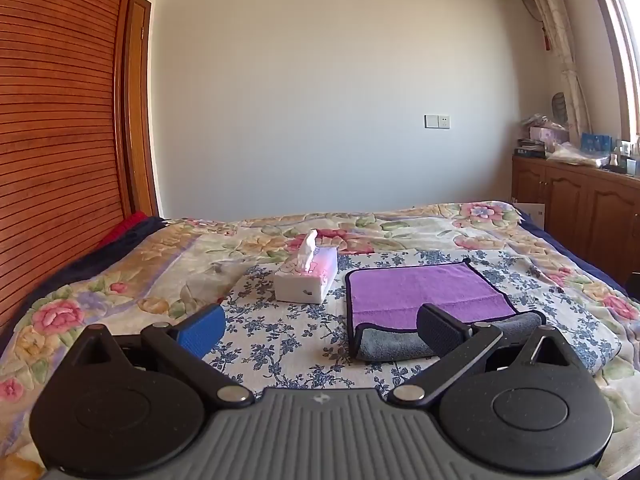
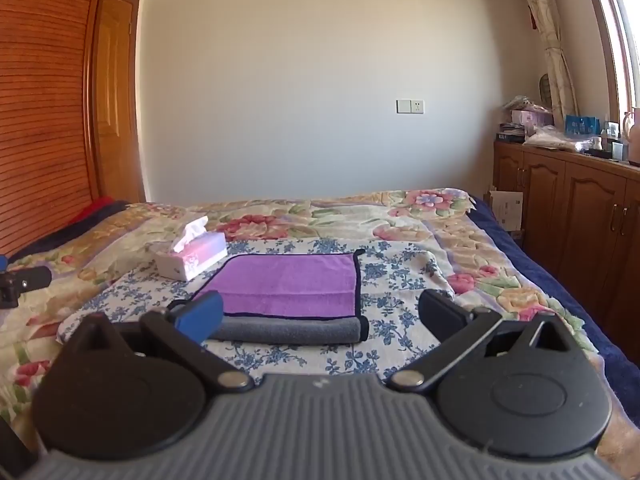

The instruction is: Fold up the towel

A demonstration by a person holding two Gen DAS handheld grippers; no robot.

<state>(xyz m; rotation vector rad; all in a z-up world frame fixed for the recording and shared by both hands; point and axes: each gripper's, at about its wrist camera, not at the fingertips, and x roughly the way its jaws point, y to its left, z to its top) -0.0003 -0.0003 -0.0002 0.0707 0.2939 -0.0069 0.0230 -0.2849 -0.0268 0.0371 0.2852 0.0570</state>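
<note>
A purple towel (image 1: 424, 292) with a dark hem and a grey underside lies on the bed, its near edge folded over so grey shows along the front. It also shows in the right wrist view (image 2: 288, 284). My left gripper (image 1: 320, 328) is open and empty, hovering above the bed just short of the towel's near left corner. My right gripper (image 2: 320, 316) is open and empty, hovering in front of the towel's near edge. The tip of the left gripper (image 2: 24, 280) shows at the far left of the right wrist view.
A white and pink tissue box (image 1: 306, 276) stands left of the towel, also seen in the right wrist view (image 2: 192, 256). The bed has a floral quilt (image 1: 120, 280) and a blue-flowered cloth (image 1: 280, 332). A wooden headboard (image 1: 56, 140) is left, wooden cabinets (image 2: 580, 208) right.
</note>
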